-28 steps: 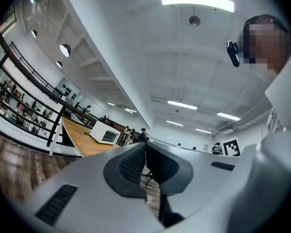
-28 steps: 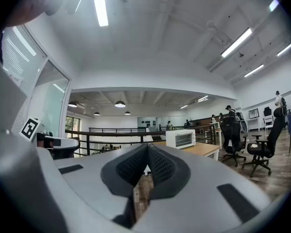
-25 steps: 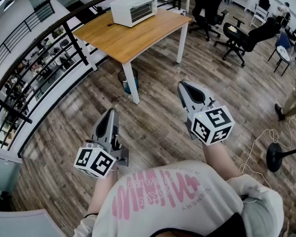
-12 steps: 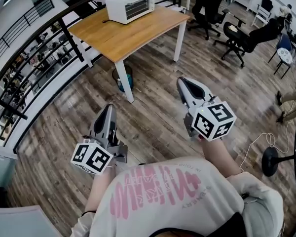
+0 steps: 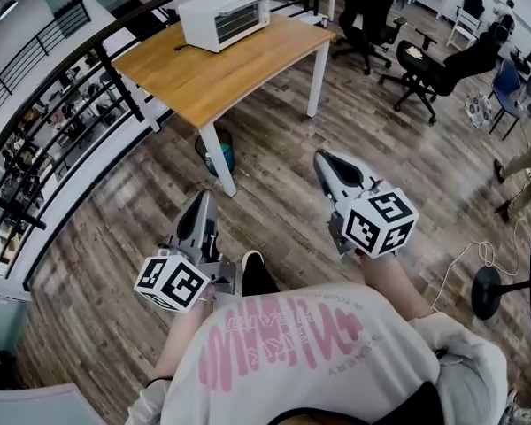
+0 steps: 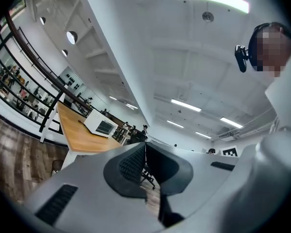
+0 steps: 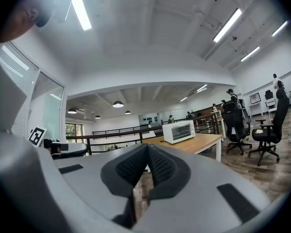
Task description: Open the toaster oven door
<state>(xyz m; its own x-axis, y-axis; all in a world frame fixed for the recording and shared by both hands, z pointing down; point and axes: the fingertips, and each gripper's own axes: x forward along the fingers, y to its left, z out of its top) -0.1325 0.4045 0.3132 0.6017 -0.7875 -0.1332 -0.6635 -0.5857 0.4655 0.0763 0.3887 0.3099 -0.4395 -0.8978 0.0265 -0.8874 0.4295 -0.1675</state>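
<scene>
Clearly out of reach, the toaster oven [image 5: 223,16] sits at the far left end of the bench [image 5: 248,71]; left tool [image 5: 199,205] and right tool [image 5: 328,160] are both clenched, empty. Probably light, rigid and prone to sliding: pull the door [image 5: 237,25] gently by its top edge.

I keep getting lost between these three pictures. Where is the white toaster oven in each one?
Head view: toaster oven at the top, left of centre.
Left gripper view: left of centre, small.
Right gripper view: just right of centre.
Shared landmark: the wooden table it stands on.
</scene>
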